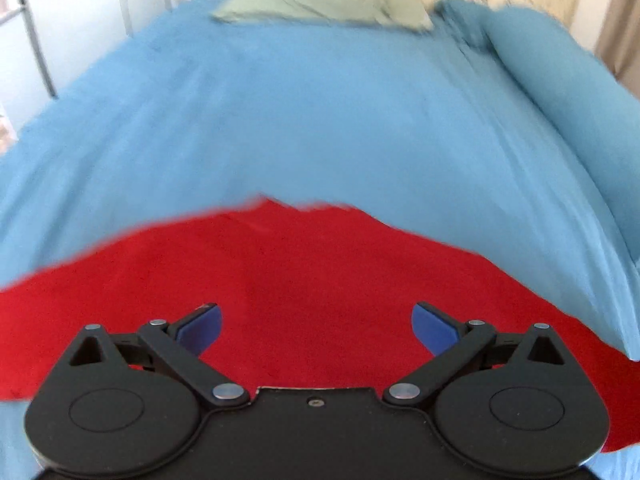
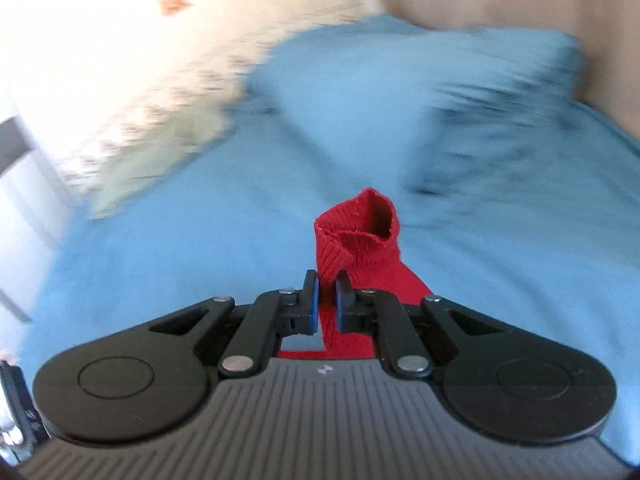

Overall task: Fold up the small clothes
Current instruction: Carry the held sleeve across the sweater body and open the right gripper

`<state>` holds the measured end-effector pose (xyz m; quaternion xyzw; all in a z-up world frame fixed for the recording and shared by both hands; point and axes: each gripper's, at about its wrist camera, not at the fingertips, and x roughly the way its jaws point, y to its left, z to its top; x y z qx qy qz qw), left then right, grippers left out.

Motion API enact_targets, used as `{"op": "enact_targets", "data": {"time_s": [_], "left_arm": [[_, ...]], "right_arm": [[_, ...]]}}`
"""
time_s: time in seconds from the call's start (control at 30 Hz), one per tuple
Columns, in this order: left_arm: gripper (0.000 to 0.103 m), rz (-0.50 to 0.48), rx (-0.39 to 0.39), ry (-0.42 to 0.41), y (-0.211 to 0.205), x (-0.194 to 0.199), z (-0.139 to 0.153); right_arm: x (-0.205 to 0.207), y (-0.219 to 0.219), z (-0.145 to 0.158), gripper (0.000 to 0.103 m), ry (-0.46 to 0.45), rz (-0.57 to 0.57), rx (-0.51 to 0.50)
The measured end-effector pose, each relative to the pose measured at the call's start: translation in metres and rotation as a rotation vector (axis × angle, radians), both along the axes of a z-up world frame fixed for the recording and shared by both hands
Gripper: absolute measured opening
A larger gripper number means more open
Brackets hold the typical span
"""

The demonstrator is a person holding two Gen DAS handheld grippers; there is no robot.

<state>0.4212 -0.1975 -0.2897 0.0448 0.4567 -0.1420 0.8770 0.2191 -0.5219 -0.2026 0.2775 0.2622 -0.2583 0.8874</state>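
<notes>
A red knit garment [image 1: 280, 276] lies spread on the blue bed sheet [image 1: 304, 120] in the left wrist view. My left gripper [image 1: 316, 326] is open just above it, blue pads wide apart, holding nothing. In the right wrist view my right gripper [image 2: 326, 300] is shut on a ribbed edge of the red garment [image 2: 360, 236], which sticks up past the fingertips and is lifted over the blue sheet [image 2: 200, 220]. The view is motion-blurred.
A folded pale green cloth [image 1: 320, 4] lies at the far end of the bed, also in the right wrist view [image 2: 160, 156]. A blue pillow [image 1: 568, 92] sits at the right. A patterned cream blanket [image 2: 160, 60] lies beyond.
</notes>
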Motion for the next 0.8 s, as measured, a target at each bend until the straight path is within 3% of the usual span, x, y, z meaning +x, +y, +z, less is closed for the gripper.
{"op": "enact_targets", "data": {"time_s": [0.13,0.23,0.4,0.6,0.8], "left_arm": [[0.103,0.071,0.035,-0.058,0.092,0.007,0.024],[0.103,0.132,0.069,-0.071,0.158,0.007,0.024],[0.103,0.222,0.089,-0.038,0.243,-0.009,0.003],[0.103,0.294,0.085,0.016,0.287,-0.02,-0.029],[0.103,0.313,0.058,0.013,0.295,-0.023,-0.036]], "right_arm": [[0.074,0.089,0.019,0.024,-0.086,0.19,0.043],[0.127,0.168,0.014,0.024,-0.1,0.354,0.059],[0.194,0.298,-0.037,0.023,-0.043,0.613,0.035],[0.233,0.38,-0.122,0.023,0.061,0.782,0.031],[0.239,0.406,-0.148,0.023,0.079,0.816,0.024]]}}
